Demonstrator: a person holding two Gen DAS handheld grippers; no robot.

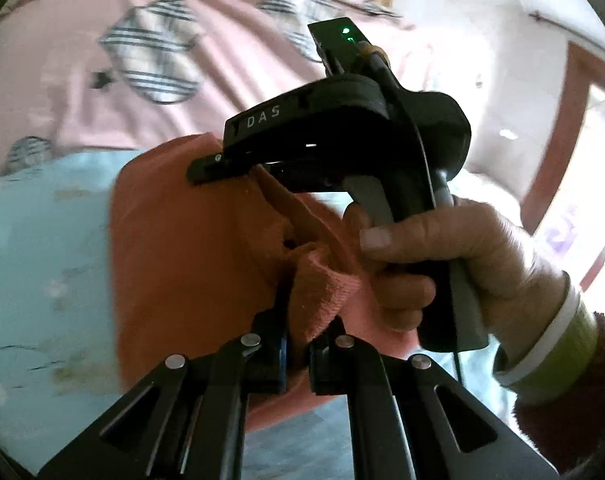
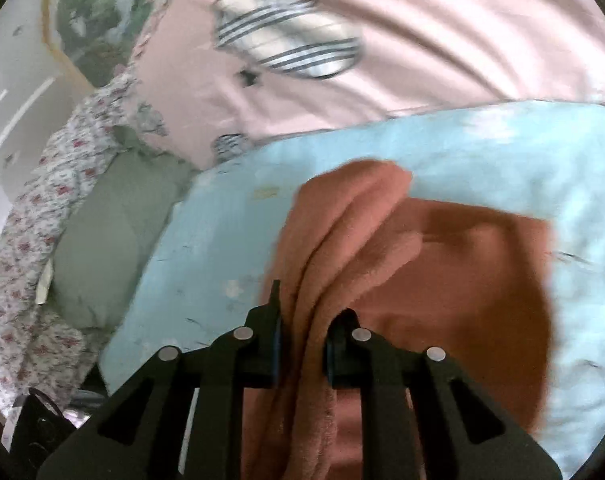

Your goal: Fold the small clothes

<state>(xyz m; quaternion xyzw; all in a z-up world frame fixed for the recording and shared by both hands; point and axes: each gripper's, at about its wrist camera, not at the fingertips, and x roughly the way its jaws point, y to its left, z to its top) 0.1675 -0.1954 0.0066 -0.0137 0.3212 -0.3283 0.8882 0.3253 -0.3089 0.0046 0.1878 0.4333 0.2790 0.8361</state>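
Observation:
An orange cloth lies partly on a light blue sheet. My left gripper is shut on a bunched edge of the cloth. In the left wrist view the right gripper is just ahead, held by a hand, its fingers clamped on another edge of the same cloth. In the right wrist view my right gripper is shut on a thick fold of the orange cloth, lifted off the light blue sheet.
A pink bedspread with striped round patches lies beyond the sheet. A floral fabric and a grey-green cushion are at the left. A door frame stands at the right.

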